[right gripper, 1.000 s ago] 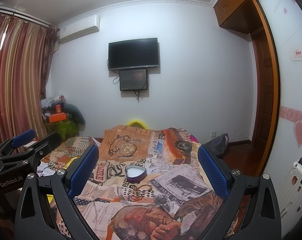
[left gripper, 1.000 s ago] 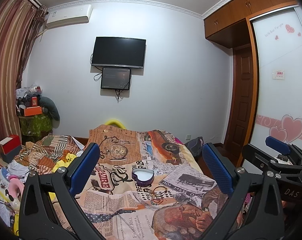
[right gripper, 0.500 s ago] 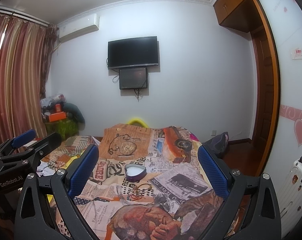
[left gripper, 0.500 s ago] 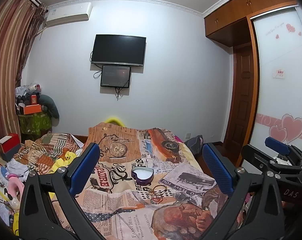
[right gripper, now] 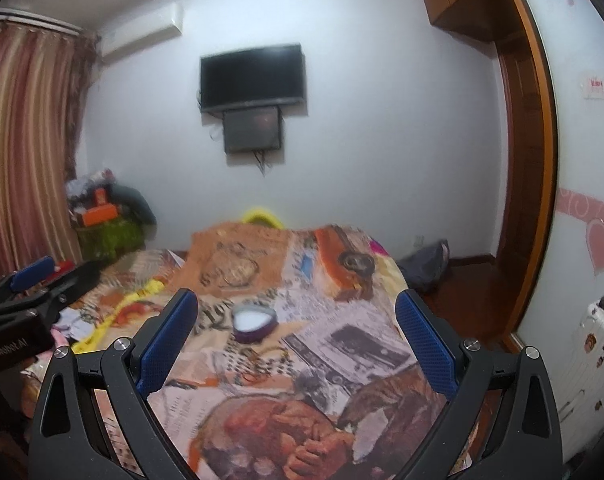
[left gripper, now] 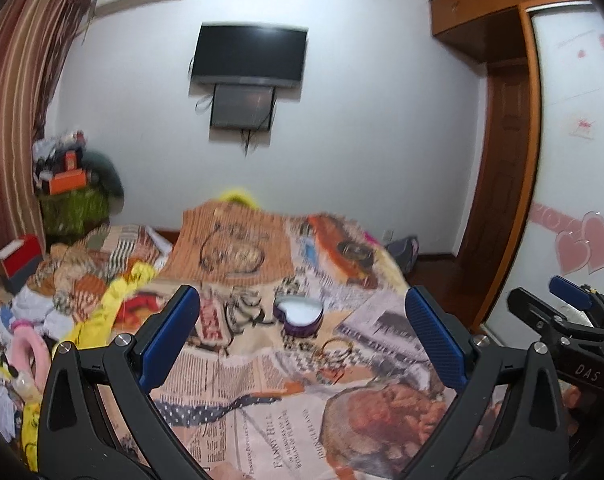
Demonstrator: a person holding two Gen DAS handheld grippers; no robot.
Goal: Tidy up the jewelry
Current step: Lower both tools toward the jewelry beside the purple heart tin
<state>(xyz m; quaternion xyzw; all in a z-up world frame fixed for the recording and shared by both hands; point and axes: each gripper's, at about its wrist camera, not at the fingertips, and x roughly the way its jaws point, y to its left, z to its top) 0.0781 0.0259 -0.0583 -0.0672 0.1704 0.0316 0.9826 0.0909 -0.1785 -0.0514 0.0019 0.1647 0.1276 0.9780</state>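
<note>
Purple-walled and heart-shaped, the open jewelry box [left gripper: 298,316] is sitting on the newspaper-print bedspread [left gripper: 262,432] near the middle of the bed, its pale lining facing up. Just in front of it, a loose cluster of jewelry [left gripper: 334,350] — a ring-shaped bangle and what look like chains, too blurred to sort — is lying on the cloth, apart from the box. The left tongs [left gripper: 302,344] are standing wide apart and holding nothing, framing box and jewelry between their blue pads. The right tongs [right gripper: 298,340] are likewise spread and empty, looking at the same box [right gripper: 254,322] from slightly farther right; each pair is showing at the edge of the other's view. A television [left gripper: 248,56] is hanging on the far wall, and clothes are lying heaped at the bed's left side.

Judged from this layout, the step in hand is the approach: both tools are hovering above the near end of the bed, and no piece is yet gripped or visibly placed in the box. The next move is calling for one pair to descend onto a single piece — the bangle looks the easiest — closing on its rim without snagging the chains beside it or pinching the soft cloth beneath.
</note>
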